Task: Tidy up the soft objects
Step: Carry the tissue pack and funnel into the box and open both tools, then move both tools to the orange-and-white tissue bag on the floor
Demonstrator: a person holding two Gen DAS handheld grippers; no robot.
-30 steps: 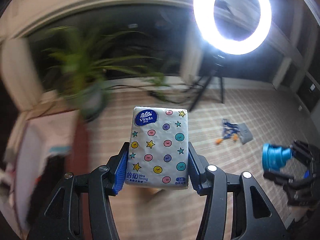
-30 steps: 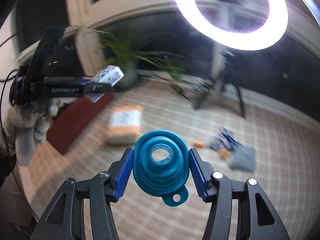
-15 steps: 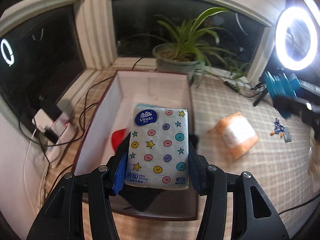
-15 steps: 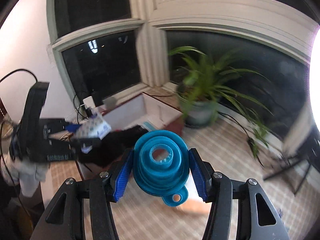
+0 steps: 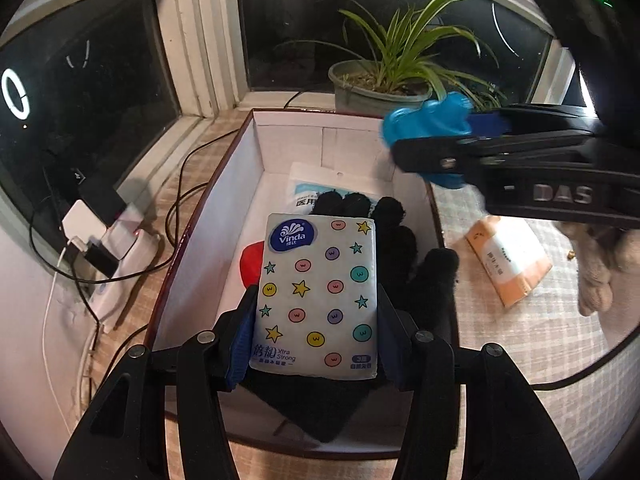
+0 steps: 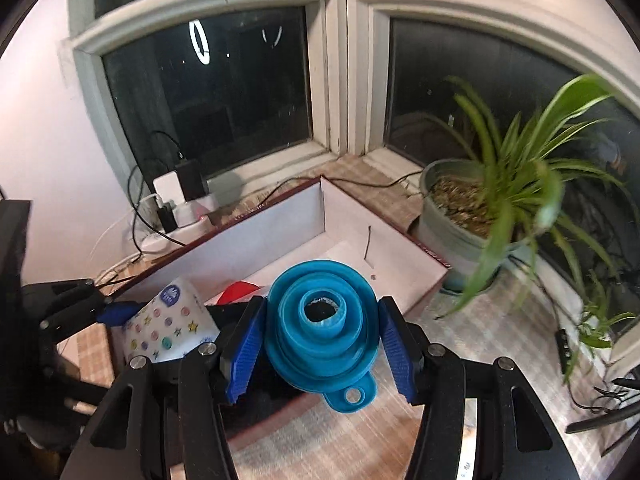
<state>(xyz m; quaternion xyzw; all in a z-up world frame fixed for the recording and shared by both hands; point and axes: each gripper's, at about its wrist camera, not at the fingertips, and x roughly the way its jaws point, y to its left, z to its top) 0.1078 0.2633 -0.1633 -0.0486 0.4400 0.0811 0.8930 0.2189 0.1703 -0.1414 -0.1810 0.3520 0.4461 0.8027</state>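
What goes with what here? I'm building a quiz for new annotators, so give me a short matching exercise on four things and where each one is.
Things:
1. tissue pack
2. blue funnel
3. black glove
4. orange packet

Places:
A. lying in the box
B. in the right gripper
C. on the checked cloth beside the box
D. in the left gripper

Pairs: 1-D, 2-B, 3-A, 4-C

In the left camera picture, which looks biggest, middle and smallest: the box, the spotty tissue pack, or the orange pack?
1. Box: largest.
2. Spotty tissue pack: held close to the camera, so it looks bigger than it is.
3. Orange pack: smallest-looking, but farther away; the two packs' true sizes are unsure.
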